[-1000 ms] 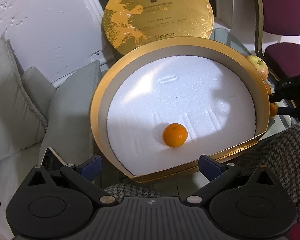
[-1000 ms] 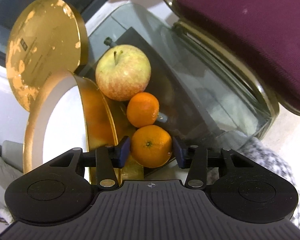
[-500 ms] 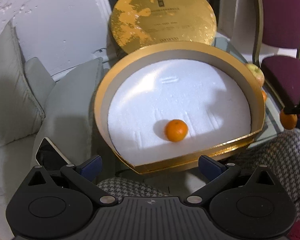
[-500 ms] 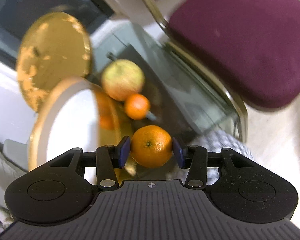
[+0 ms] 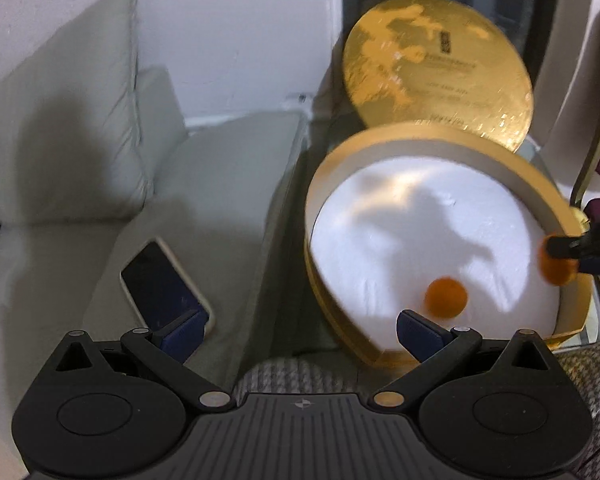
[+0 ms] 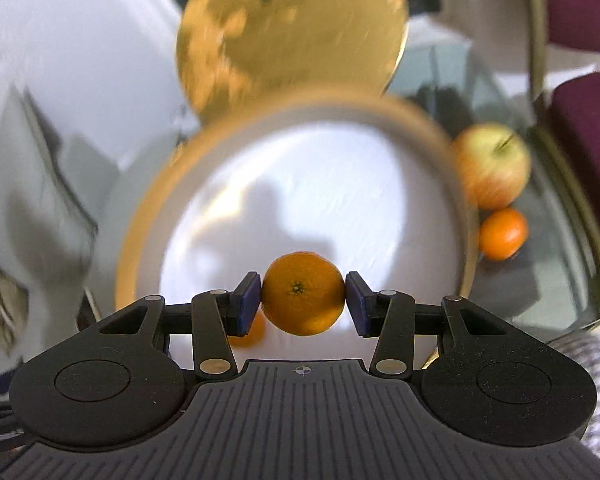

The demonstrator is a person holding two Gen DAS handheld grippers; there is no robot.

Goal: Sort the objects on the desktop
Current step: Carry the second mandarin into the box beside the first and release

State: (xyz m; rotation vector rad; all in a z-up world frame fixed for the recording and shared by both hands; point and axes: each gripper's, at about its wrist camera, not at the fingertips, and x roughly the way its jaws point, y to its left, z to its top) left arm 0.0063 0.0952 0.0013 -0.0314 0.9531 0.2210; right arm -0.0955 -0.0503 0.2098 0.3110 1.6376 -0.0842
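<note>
Both my feeds are motion-smeared and bowed at the fisheye edges with dark vignetted corners. Light from above casts hard shadows on the white foam insert of the round gold box (image 5: 428,240). The gold circular lid (image 6: 288,24) streaks badly; only the clamped orange mandarin (image 6: 303,294) stays sharp.

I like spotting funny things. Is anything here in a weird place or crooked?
Yes. A phone lies on the grey sofa cushion, away from the table. The round gold lid stands on edge behind the box rather than lying flat. The fruit looks fine.
</note>
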